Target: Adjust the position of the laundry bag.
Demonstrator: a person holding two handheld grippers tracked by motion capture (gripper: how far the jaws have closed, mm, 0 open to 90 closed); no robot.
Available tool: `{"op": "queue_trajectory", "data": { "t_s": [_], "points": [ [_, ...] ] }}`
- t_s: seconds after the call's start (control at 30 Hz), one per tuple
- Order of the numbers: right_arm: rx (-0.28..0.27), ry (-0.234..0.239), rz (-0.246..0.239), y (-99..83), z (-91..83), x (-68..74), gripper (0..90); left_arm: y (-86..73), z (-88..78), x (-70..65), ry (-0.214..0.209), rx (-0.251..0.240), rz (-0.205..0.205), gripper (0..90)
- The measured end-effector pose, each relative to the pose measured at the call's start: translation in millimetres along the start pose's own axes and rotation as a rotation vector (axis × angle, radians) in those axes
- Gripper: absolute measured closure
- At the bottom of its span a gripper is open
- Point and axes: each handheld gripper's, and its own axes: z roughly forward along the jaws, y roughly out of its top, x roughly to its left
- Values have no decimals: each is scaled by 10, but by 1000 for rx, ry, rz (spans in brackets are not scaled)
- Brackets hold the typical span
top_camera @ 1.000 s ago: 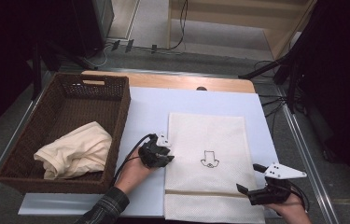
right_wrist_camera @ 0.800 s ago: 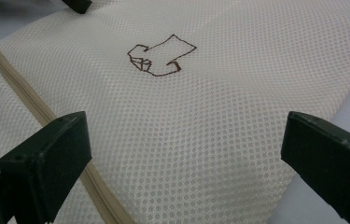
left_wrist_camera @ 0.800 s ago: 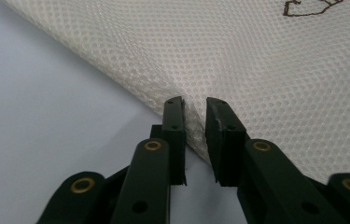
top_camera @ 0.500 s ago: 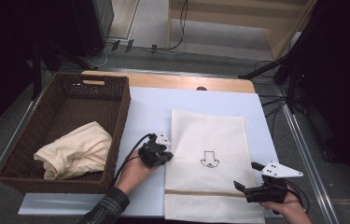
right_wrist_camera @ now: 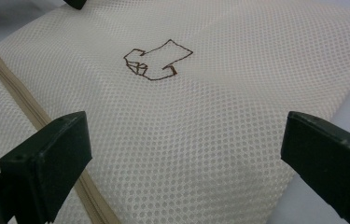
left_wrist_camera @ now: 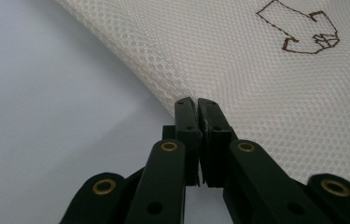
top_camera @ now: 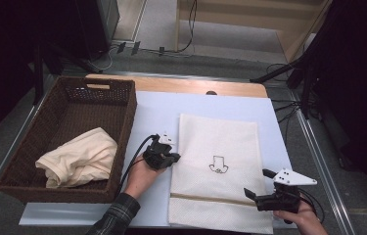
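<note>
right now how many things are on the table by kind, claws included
mesh laundry bag: 1
wicker basket: 1
cream cloth in the basket: 1
claws: 2, left claw shut on the bag's edge, right claw open
total: 5

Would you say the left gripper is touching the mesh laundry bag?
Touching: in the left gripper view the left gripper is shut on the mesh laundry bag's edge.

At centre frame a cream-white mesh bag [top_camera: 218, 171] carries a brown outline drawing [top_camera: 218, 164] and a tan zipper band [top_camera: 205, 198]. At left, a dark brown wicker basket [top_camera: 122, 117] holds pale yellow cloth [top_camera: 78, 156]. The mat [top_camera: 156, 112] beneath is pale blue-white.
</note>
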Motion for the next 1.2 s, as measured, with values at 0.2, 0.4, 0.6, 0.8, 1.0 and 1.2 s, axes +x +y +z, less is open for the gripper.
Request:
{"op": "queue_trajectory", "data": {
  "t_s": [0.2, 0.4, 0.6, 0.8, 1.0, 1.2],
  "points": [
    [-7, -13, -4, 8, -32, 18, 37, 71, 9, 51, 29, -8, -4, 888],
    [12, -15, -11, -3, -15, 29, 37, 117, 6, 136, 47, -35, -32, 889],
    [10, -13, -11, -6, -23, 28, 37, 161, 32, 188, 70, -43, -40, 890],
    [18, -16, -20, -13, -21, 18, 37, 198, 84, 280, 99, -59, -73, 893],
    [18, -15, -18, -16, -25, 11, 37, 241, 81, 401, 146, -71, -105, 894],
    [22, -14, -21, -21, -18, 11, 37, 247, 106, 484, 168, -82, -135, 894]
  ]
}}
